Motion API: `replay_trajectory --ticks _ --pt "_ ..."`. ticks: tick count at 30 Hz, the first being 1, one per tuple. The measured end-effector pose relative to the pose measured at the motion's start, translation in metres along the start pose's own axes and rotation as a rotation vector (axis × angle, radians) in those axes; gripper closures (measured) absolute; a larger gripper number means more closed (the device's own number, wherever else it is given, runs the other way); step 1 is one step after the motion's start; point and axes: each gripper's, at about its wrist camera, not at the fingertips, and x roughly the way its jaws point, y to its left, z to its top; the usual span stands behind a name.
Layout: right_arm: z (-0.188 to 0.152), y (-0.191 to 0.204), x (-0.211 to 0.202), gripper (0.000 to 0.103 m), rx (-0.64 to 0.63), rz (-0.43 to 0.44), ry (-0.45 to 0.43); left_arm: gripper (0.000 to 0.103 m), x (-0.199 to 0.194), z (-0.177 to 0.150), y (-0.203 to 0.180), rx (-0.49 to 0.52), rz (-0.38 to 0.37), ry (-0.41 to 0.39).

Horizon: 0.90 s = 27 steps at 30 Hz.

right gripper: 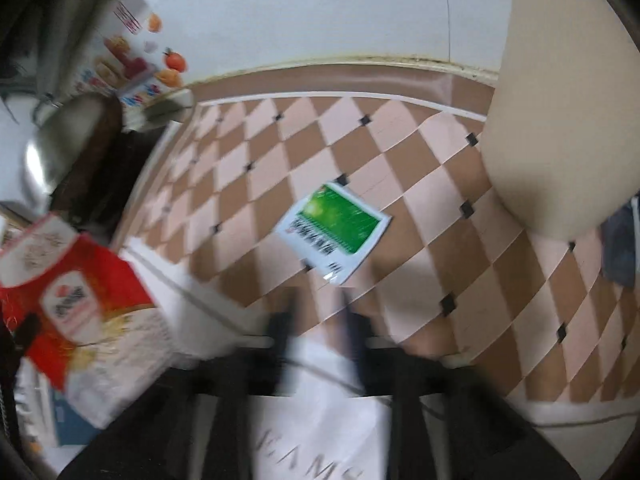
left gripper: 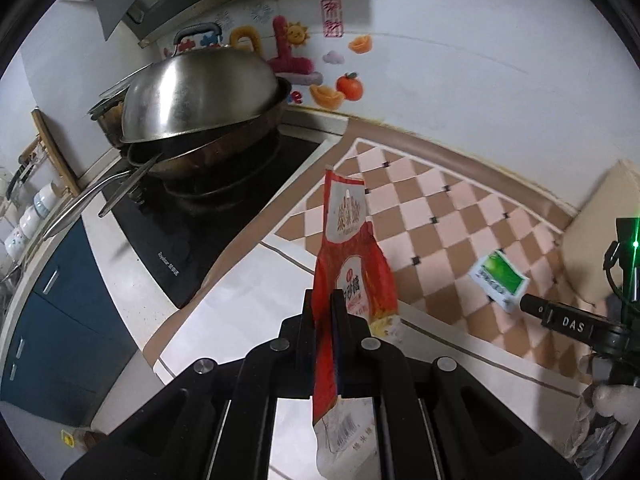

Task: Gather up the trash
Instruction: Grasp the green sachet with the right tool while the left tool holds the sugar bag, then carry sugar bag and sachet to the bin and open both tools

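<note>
A red and white sugar bag hangs crumpled above the counter, with my left gripper shut on its lower half. In the right wrist view the same bag shows blurred at the left. A green and white packet lies flat on the checkered mat. My right gripper hovers just short of the green packet, its jaws apart and nothing pinched at the tips. A black finger of it enters the left wrist view from the right, beside the packet.
A wok under a steel lid sits on the black hob at the left. A cream rounded object stands right of the mat. A white lettered bag lies under the right gripper. Blue cabinet doors run below the counter edge.
</note>
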Motion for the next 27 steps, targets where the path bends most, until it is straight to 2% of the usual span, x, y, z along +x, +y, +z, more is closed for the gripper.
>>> replay_trajectory --ticks 1,6,7,9,12,13,14,15,18,21,24,27 --pt "0.004 0.001 0.009 0.028 -0.005 -0.007 0.006 0.1 0.006 0.001 -0.002 -0.003 0.016 0.002" --pt "0.021 0.008 0.071 0.028 -0.175 -0.148 0.052 0.1 0.044 0.006 -0.015 -0.032 0.071 0.034" --pt "0.024 0.008 0.084 0.019 -0.208 -0.163 0.066 0.1 0.048 0.007 -0.017 -0.036 0.079 0.038" --pt "0.027 0.014 0.093 0.011 -0.281 -0.195 0.016 0.1 0.053 0.008 -0.021 -0.042 0.09 0.039" --pt "0.035 0.013 0.098 0.013 -0.285 -0.175 -0.032 0.1 0.056 0.008 -0.025 -0.038 0.099 0.038" --pt "0.036 0.014 0.097 0.028 -0.292 -0.169 -0.043 0.1 0.055 0.008 -0.025 -0.037 0.097 0.039" --pt "0.036 0.018 0.095 0.07 -0.307 -0.165 -0.059 0.1 0.054 0.007 -0.025 -0.037 0.095 0.038" --pt "0.036 0.024 0.092 0.096 -0.324 -0.16 -0.065 0.1 0.05 0.007 -0.024 -0.036 0.087 0.035" --pt "0.032 0.028 0.088 0.099 -0.322 -0.134 -0.044 0.1 0.033 0.007 -0.02 -0.03 0.056 0.022" --pt "0.02 0.022 0.068 0.099 -0.241 -0.061 -0.049 0.1 0.005 0.007 -0.01 -0.021 0.011 -0.007" --pt "-0.006 0.012 0.027 0.099 -0.115 0.041 -0.07 0.1 -0.032 0.0 0.004 0.007 -0.041 -0.048" --pt "-0.04 0.013 -0.017 0.099 -0.06 0.085 -0.107 0.1 -0.07 -0.019 0.025 0.041 -0.119 -0.066"
